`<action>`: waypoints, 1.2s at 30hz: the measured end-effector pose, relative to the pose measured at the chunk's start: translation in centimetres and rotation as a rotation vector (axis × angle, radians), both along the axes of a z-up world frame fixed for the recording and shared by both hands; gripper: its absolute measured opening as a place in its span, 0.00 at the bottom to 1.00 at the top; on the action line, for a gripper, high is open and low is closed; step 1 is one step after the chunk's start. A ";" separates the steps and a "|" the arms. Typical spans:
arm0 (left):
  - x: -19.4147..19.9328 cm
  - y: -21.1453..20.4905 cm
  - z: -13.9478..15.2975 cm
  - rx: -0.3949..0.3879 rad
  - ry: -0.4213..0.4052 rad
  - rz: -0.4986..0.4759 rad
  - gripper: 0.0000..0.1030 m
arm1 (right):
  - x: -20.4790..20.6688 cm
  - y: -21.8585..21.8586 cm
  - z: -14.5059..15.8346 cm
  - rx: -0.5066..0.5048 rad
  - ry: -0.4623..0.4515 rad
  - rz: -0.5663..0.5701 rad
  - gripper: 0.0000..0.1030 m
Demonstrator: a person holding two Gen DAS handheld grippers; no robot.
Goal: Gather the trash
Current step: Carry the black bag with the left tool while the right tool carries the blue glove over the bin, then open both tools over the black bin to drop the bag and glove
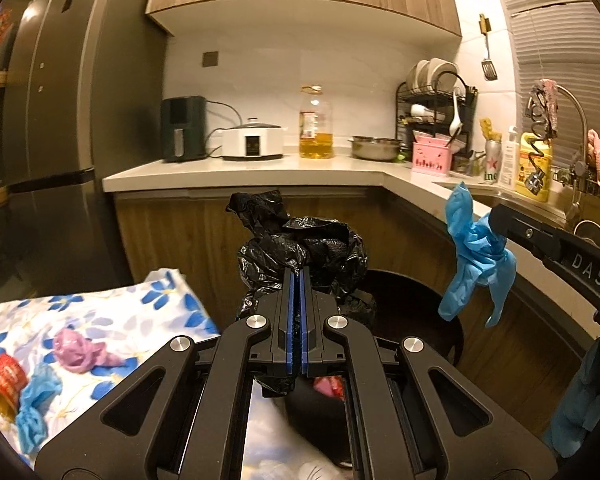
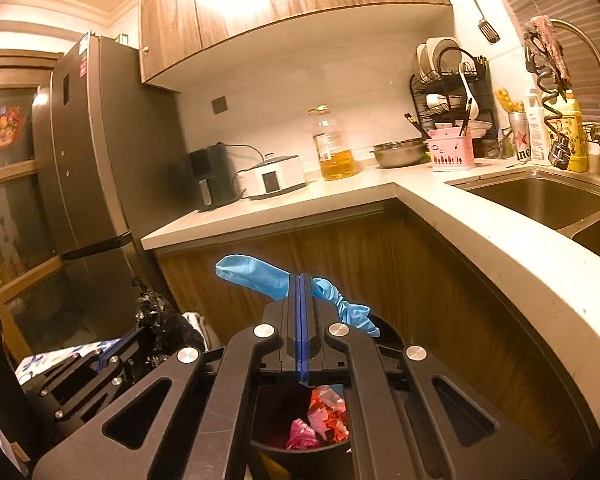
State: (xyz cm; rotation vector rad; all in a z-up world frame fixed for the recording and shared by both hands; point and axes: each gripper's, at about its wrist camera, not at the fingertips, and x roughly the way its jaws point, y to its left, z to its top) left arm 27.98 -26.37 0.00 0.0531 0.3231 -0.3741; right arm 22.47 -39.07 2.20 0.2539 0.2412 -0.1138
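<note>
The bin (image 2: 300, 436) on the floor serves as the landmark. Red and pink scraps (image 2: 320, 416) already lie inside it, so part of the collecting looks done.

Above the bin, the right gripper (image 2: 302, 292) has its jaws pressed together on a blue glove (image 2: 256, 274), which sticks out to either side of them and hangs in the air. In the left wrist view the same glove dangles over the bin's far rim. Judging by that, this piece is on its way in but not yet dropped.

Just left of the bin, the left gripper (image 1: 296, 280) has its jaws closed tight on a crumpled black bag (image 1: 300, 248), held up beside the bin's mouth. Whether the bag is itself rubbish or is meant to line the bin cannot be told.

Further left of the bin lies a flowered cloth (image 1: 100, 320) with more to pick up: a pink crumpled wad (image 1: 80, 350), a blue crumpled wad (image 1: 34, 408) and a red-and-gold roll (image 1: 2, 380). So at least three items appear to be left, besides the two in hand.

Beyond the bin, the worktop (image 2: 380, 192) carries an oil bottle (image 2: 334, 148), appliances and a dish rack (image 2: 452, 92); nothing there reads clearly as trash.
</note>
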 end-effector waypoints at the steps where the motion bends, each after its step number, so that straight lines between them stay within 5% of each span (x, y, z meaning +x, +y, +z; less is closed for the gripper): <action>1: 0.2 -0.4 0.0 0.002 -0.001 -0.005 0.01 | 0.1 -0.1 0.0 0.003 0.000 0.001 0.01; 36: 3.6 -4.3 -2.2 -0.006 0.021 -0.118 0.03 | 3.2 -1.9 -1.4 0.030 0.050 0.045 0.01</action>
